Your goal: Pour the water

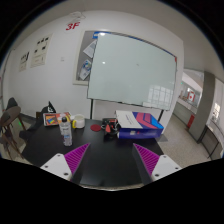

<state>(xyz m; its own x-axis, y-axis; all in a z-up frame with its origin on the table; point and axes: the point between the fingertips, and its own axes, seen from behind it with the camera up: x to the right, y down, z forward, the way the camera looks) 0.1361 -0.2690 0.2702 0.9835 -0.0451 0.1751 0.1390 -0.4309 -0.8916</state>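
A clear water bottle stands upright on the dark table.

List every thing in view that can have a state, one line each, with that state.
gripper: fingers open, nothing between them, raised above the table.
water bottle: upright on the table, capped, beyond the left finger, untouched.
box: lying flat on the table, closed, beyond the right finger.
whiteboard: standing behind the table, blank.
table: dark top, bearing the bottle and box.
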